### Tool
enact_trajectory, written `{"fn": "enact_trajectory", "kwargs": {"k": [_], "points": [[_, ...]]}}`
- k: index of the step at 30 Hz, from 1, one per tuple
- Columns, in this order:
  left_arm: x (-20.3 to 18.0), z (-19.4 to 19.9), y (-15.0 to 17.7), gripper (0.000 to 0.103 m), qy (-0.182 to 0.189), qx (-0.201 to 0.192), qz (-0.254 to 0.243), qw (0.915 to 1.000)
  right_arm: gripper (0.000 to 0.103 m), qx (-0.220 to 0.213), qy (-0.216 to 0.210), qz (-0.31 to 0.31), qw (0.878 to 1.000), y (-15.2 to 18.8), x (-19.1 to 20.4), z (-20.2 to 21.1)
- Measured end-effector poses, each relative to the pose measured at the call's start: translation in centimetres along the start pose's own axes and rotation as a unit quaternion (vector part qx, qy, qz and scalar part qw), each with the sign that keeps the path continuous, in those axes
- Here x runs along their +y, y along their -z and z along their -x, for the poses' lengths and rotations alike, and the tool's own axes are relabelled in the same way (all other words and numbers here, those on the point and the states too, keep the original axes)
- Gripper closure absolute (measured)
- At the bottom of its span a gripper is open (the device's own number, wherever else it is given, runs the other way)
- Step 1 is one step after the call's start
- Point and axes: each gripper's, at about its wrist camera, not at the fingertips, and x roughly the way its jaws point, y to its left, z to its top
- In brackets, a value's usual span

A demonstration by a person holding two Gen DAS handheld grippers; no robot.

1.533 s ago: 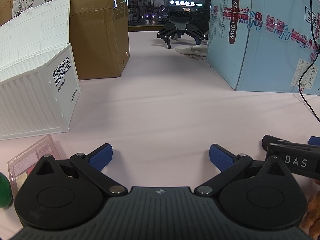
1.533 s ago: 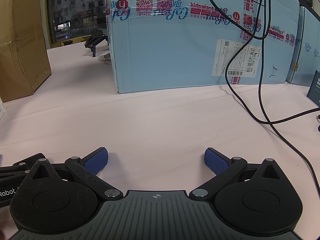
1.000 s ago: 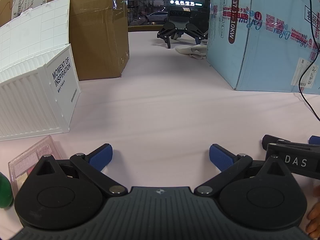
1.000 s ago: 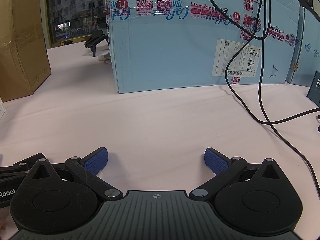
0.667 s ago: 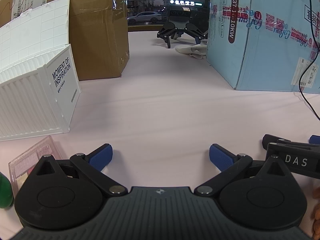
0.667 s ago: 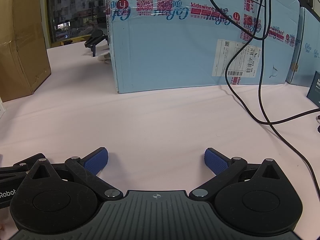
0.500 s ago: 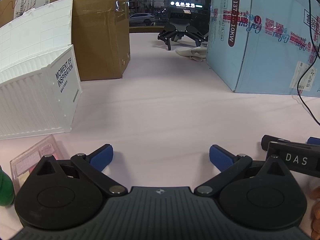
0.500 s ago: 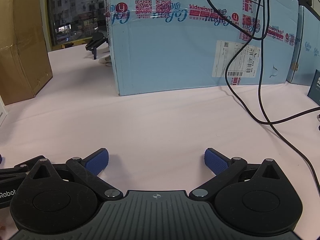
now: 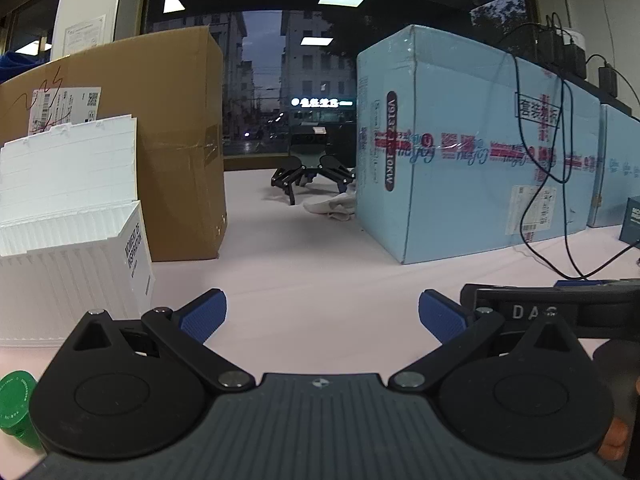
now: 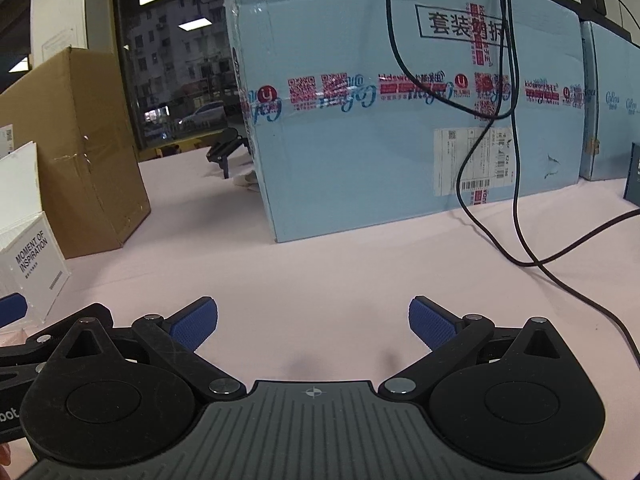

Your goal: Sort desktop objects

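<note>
My left gripper (image 9: 322, 314) is open above the pale pink tabletop (image 9: 320, 264), nothing between its blue pads. A white ribbed storage box (image 9: 68, 264) marked "MOMENT OF INSPIRATION" stands to its left with the lid raised. A green bottle cap (image 9: 14, 400) shows at the lower left edge. My right gripper (image 10: 313, 322) is open too, over bare table (image 10: 320, 268), and the same white box (image 10: 34, 256) sits at its left edge. The right gripper's black body marked "DAS" (image 9: 560, 312) appears at the right of the left wrist view.
A brown cardboard carton (image 9: 160, 140) stands behind the white box. A large light blue carton (image 10: 400, 100) fills the right side, with black cables (image 10: 516, 160) hanging over it and trailing on the table. A spare black gripper (image 9: 312, 174) and a white cloth (image 9: 332, 206) lie far back.
Both grippers have risen and tilted upward, so the window and carton tops now show. The pink case at the lower left has dropped out of the left wrist view. Jaws stay open.
</note>
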Motion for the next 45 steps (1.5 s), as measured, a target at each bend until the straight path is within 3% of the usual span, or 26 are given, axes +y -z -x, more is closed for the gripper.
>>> {"fn": "enact_trajectory", "kwargs": {"k": [5,8,17,21,27,33,41,45], "points": [[0.8,1.7,-0.3,0.0,0.004,0.02,-0.021,0.9996,0.0,-0.015,-0.039,0.006,0.999,0.0,0.8,1.2],[2.1,3.0,-0.4,0.0,-0.016,0.026,-0.019,0.9993,0.0,-0.018,-0.066,0.015,0.998,0.3,1.5,1.6],[7.5,7.2,-0.1,0.0,-0.044,0.002,-0.036,0.9984,0.0,-0.017,-0.103,0.035,0.994,1.2,3.4,2.3],[10.2,8.9,-0.1,0.0,-0.065,-0.006,-0.044,0.9969,0.0,-0.017,-0.122,0.074,0.99,1.8,5.6,2.9],[14.3,10.1,-0.3,0.0,-0.109,-0.01,-0.036,0.9934,0.0,0.004,-0.171,0.138,0.975,3.2,10.9,3.9],[18.8,10.5,-0.1,0.0,-0.145,0.01,0.004,0.9893,0.0,0.01,-0.215,0.166,0.962,3.8,15.7,4.7],[23.9,9.9,0.9,0.006,-0.147,0.03,0.089,0.9847,0.001,0.021,-0.271,0.202,0.941,4.6,21.4,5.2],[24.0,9.4,1.7,0.006,-0.156,0.039,0.09,0.9828,0.002,0.039,-0.297,0.226,0.927,5.1,24.0,4.9]]}}
